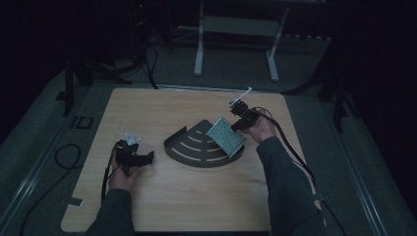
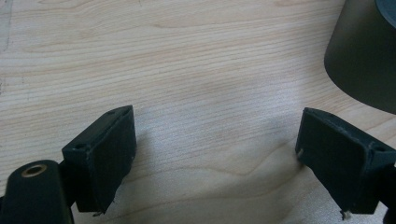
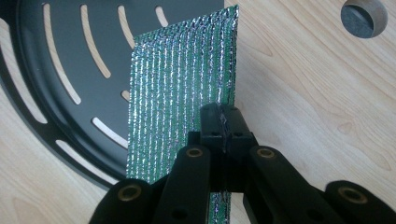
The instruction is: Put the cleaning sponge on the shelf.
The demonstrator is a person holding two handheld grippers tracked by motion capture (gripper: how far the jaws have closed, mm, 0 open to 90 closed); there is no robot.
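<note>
Pale wooden worktop (image 1: 196, 196) seen from above, with a person's two forearms entering from the near edge. Near its centre, a dark metal fan-shaped tray with curved slots (image 1: 196, 142), lying flat.

Right hand-held gripper (image 1: 237, 124) at the tray's right side, jaws together and clamped on one edge of a rectangular sheet of silvery-green quilted foil material (image 1: 226, 134). Sheet held off the worktop and tilted, extending from the jaws out over the right part of the tray. In the right gripper view, same sheet (image 3: 182, 93) standing nearly edge-on between the closed jaws of the right hand-held gripper (image 3: 222, 126), slotted tray (image 3: 60, 60) behind and to the left of it, bare wood to the right with a round hole in the worktop (image 3: 364, 18) at the upper corner.

Left hand-held gripper (image 1: 142, 158) low over the worktop, to the left of the tray and well apart from the sheet. In the left gripper view, jaws of the left hand-held gripper (image 2: 215, 154) spread wide, nothing between them but wood grain; rounded dark edge of the tray (image 2: 364, 56) at upper right.
</note>
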